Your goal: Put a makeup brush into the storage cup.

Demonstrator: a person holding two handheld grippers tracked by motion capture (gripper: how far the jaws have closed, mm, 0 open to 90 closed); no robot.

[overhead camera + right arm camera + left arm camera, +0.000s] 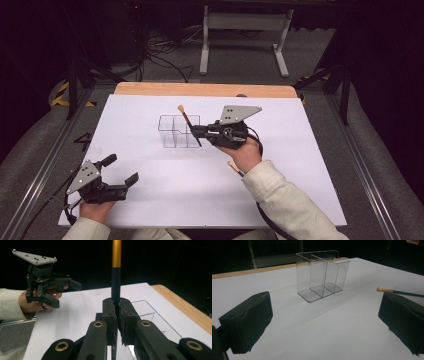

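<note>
Meanwhile right hand-held gripper pinches a brush over the organizer; left hand-held gripper spread

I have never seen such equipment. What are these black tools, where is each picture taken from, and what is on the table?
A person holds a hand-held gripper in each hand. One picture looks down from above the table; the other two come from cameras riding on each tool. On the white table stands a clear plastic organizer with compartments. The right hand-held gripper is shut on a black brush with a golden section, next to the organizer. The left hand-held gripper is open and holds nothing. Another brush lies beside the right wrist.
</note>
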